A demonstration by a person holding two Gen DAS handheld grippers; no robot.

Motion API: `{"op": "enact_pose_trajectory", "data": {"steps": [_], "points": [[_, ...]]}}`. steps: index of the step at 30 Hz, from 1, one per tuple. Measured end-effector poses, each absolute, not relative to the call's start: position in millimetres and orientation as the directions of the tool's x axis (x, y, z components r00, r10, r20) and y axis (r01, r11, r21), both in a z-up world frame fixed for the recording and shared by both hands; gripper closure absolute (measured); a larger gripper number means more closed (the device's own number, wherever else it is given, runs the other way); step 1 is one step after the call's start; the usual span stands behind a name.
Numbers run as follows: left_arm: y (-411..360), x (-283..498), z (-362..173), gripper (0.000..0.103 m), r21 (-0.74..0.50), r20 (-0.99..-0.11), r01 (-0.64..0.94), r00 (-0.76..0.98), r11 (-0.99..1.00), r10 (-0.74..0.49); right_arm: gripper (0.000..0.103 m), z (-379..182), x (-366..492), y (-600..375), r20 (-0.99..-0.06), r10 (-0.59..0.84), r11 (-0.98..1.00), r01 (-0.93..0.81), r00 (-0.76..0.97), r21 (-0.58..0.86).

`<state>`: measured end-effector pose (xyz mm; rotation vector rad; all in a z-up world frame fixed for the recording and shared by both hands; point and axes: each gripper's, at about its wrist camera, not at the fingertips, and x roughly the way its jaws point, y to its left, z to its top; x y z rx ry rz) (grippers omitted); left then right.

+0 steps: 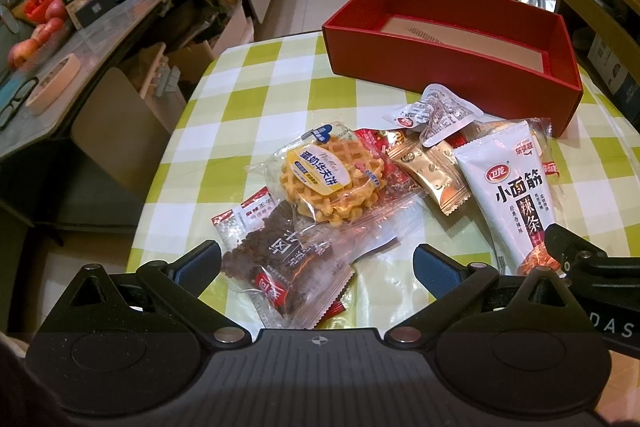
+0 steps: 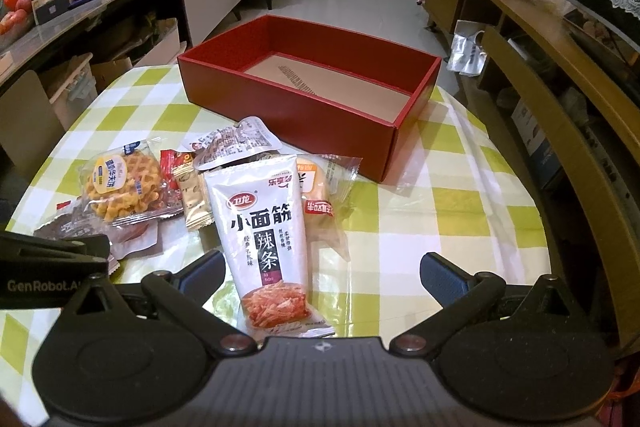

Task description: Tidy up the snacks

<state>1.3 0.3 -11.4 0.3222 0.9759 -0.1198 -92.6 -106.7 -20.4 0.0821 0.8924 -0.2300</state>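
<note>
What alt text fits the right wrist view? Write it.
Open right tongs hover over a white spicy-strip packet among wrapped snacks on a green-checked tablecloth; an empty red box sits behind.

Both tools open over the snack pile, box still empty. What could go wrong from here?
1. The waffle overlaps the dark pack between the left tool fingers, so closing may drag both.
2. The white pack lies over the bun; lifting it with the right tool could shift the bun.
3. The tools sit close together and could collide.
</note>
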Motion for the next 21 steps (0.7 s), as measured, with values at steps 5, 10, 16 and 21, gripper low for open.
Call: {"op": "enact_pose_trajectory", "data": {"steps": [5, 10, 16, 21], "points": [[1, 2, -12, 0.000, 0.215, -0.829, 0.244, 0.557, 0.946, 0.045, 0.000, -21, -92, -107, -0.781, -0.163, 0.972, 0.232, 0.603, -0.025], [1, 1, -12, 0.000, 0.217, -0.831, 0.245, 0.555, 0.945, 0.047, 0.000, -21, -92, -107, -0.783, -0.160, 0.973, 0.230, 0.601, -0.022], [5, 3, -11, 0.000, 0.217, -0.829, 0.250, 0.557, 0.944, 0.043, 0.000, -20, -91, -108, -0.784, -0.152, 0.974, 0.224, 0.602, -0.017], [20, 13, -14, 0.000, 0.192, -0.846, 0.229, 0.532, 0.954, 0.043, 0.000, -20, -87, -111, -0.789, -0.144, 0.972, 0.233, 0.597, -0.001]]}}
